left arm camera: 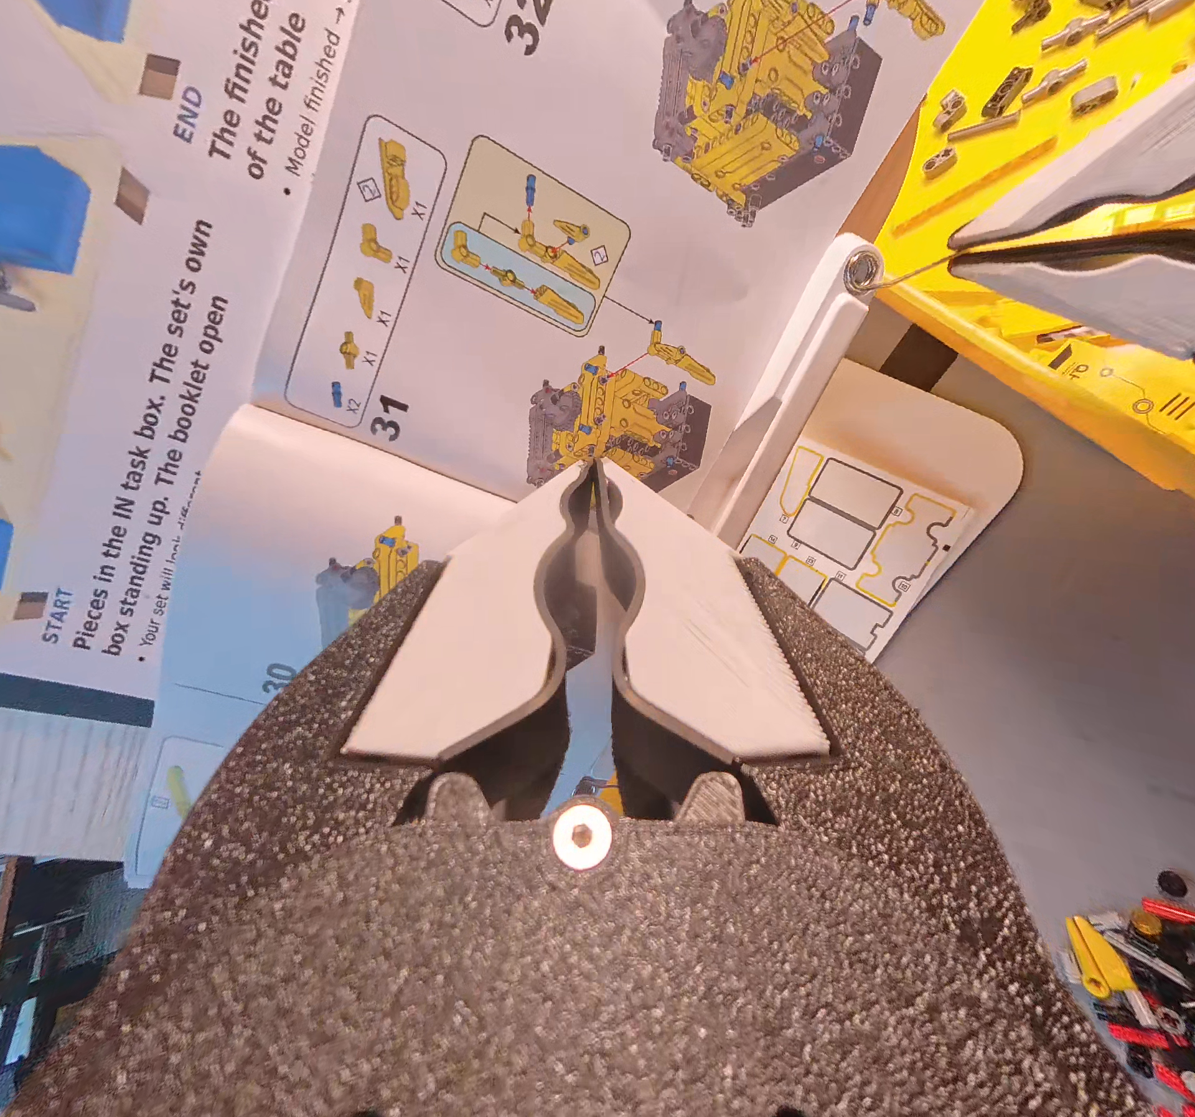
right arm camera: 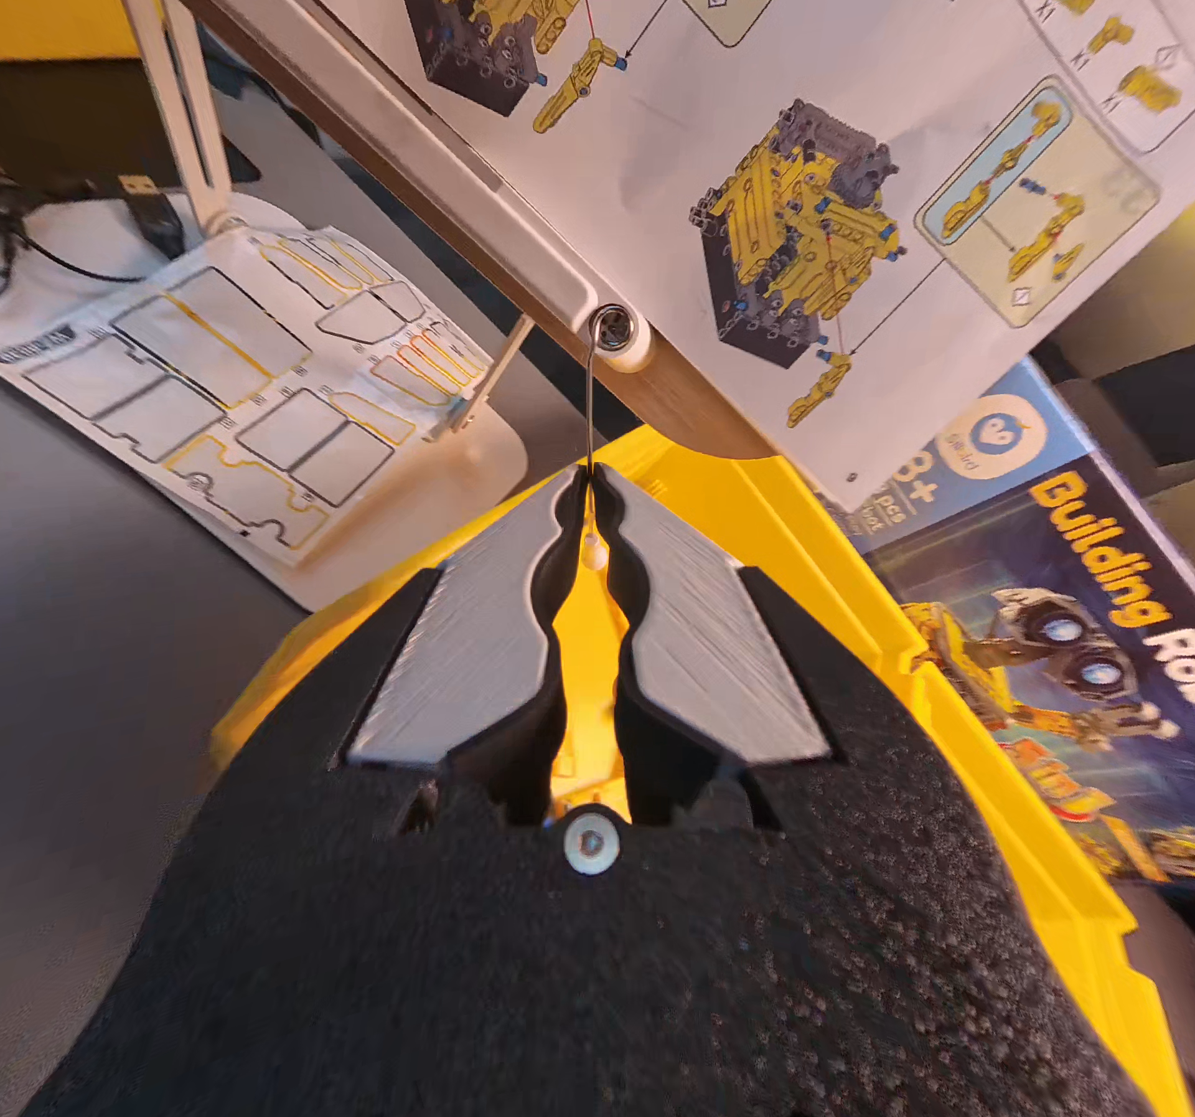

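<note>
A grey desk (right arm camera: 97, 665) carries a yellow tray (right arm camera: 808, 568) and a white book stand (right arm camera: 452, 180) with an open instruction booklet (left arm camera: 582, 115). The booklet's page edge is pinched by the clenched left claw (left arm camera: 593, 468). The stand's wire page-holder (right arm camera: 590, 413) is gripped by the right claw (right arm camera: 590, 470).

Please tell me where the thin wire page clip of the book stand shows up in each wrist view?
Left wrist view: the wire clip lies upper right, running from the stand's corner pivot to the right tool, which pinches it.
Right wrist view: the wire clip hangs at centre, running down into the right tool.
Shared landmark: the round metal pivot on the white stand corner.
</note>
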`<action>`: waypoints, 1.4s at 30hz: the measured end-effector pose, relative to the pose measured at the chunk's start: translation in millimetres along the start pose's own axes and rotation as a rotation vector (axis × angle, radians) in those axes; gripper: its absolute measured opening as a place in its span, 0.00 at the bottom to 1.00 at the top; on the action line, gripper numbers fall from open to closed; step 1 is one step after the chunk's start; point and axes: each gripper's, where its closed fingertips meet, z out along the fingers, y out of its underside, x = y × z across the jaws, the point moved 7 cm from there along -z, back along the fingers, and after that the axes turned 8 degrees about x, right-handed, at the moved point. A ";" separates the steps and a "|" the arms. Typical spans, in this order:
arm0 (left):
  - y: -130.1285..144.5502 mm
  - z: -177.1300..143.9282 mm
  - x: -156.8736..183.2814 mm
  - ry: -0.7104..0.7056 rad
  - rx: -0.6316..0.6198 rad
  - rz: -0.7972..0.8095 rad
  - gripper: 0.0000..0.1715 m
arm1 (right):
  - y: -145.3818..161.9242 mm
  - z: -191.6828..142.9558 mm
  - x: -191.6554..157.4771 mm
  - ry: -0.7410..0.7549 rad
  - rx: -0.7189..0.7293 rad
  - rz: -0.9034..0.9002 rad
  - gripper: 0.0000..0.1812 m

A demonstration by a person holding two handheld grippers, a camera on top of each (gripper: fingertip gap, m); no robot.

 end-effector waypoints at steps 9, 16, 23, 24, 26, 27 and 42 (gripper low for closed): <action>-1.4 1.0 -1.1 0.021 -0.013 -0.028 0.00 | -42.9 -23.2 28.2 0.315 0.121 -0.481 0.00; 0.6 -2.6 1.8 0.025 0.016 -0.039 0.00 | -44.5 -28.7 49.6 0.141 0.119 0.197 0.11; -13.5 -1.6 9.9 0.033 0.101 -0.068 0.00 | 21.8 -19.2 36.2 -0.090 0.139 1.104 0.29; -19.1 0.0 12.1 0.036 0.118 -0.073 0.00 | 23.0 -16.5 34.1 -0.099 0.149 1.145 0.28; -30.0 6.3 19.6 0.049 0.137 -0.060 0.00 | 18.1 -10.5 32.7 -0.118 0.195 1.231 0.25; -35.1 11.0 24.6 0.062 0.147 -0.047 0.00 | 13.2 -7.1 32.4 -0.126 0.218 1.255 0.25; -48.1 33.6 28.2 0.073 0.037 -0.031 0.00 | -3.2 -6.4 28.5 0.130 0.482 1.401 0.00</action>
